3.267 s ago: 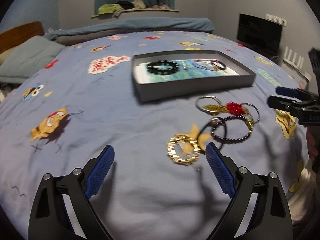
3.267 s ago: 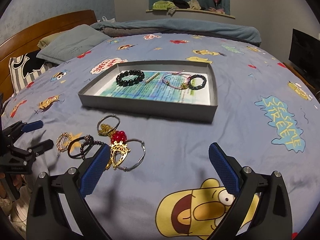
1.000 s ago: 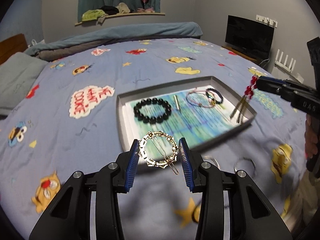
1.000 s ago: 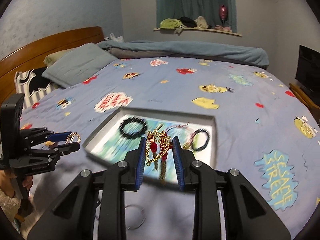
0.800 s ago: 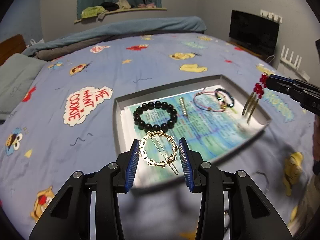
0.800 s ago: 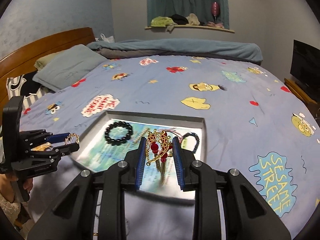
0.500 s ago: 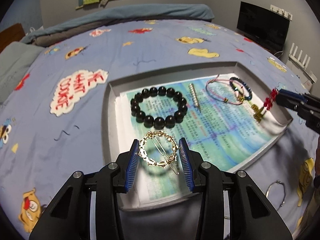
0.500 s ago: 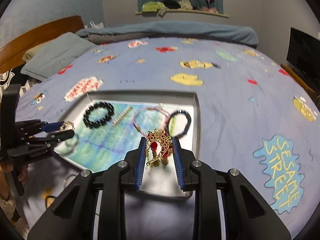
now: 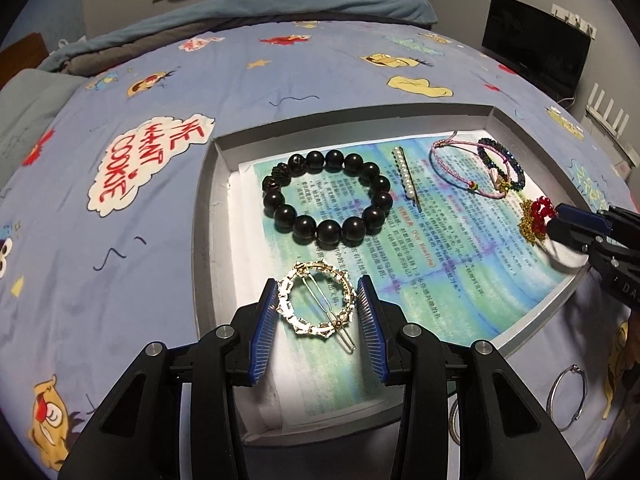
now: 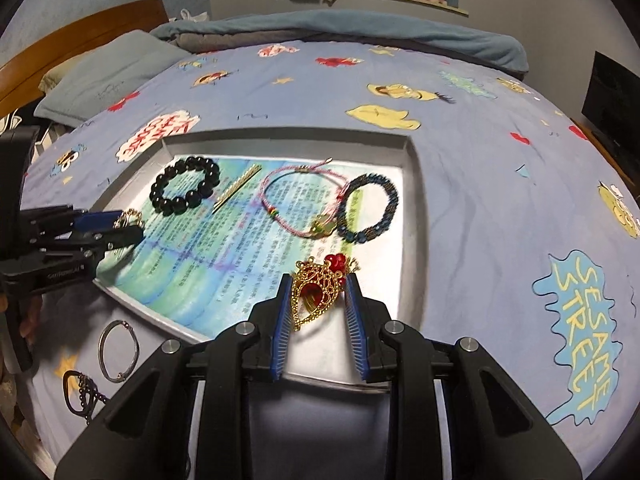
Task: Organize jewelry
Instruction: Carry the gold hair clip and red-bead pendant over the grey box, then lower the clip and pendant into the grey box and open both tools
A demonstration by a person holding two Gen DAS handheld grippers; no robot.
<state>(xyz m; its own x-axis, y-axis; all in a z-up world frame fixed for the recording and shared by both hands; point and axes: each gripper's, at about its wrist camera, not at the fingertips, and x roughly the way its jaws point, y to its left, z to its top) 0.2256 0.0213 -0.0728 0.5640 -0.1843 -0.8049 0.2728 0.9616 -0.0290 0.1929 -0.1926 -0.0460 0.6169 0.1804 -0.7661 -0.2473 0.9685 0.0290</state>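
A grey tray [image 9: 208, 216] lined with printed paper lies on the blue cartoon bedspread; it also shows in the right wrist view [image 10: 414, 216]. In it lie a black bead bracelet [image 9: 326, 198], a pearl hair clip [image 9: 406, 178], a pink cord bracelet [image 9: 456, 170] and a dark blue bead bracelet [image 9: 502, 162]. My left gripper [image 9: 318, 304] is shut on a round gold hair clip [image 9: 316, 302] low over the tray's near left part. My right gripper [image 10: 316, 296] is shut on a gold and red ornament [image 10: 316, 288] over the tray's right part, next to the blue bracelet [image 10: 370, 208].
Outside the tray, on the bedspread, lie a silver bangle [image 10: 118, 350] and a dark bead bracelet with a black ring [image 10: 82, 396]; the bangle also shows in the left wrist view [image 9: 566, 398]. Pillows [image 10: 108, 76] and a wooden headboard [image 10: 80, 36] stand at the left, a TV [image 9: 536, 54] at the right.
Both grippers have moved forward and down over the tray with their pieces held. The gold and red ornament now hangs just above the tray's paper.
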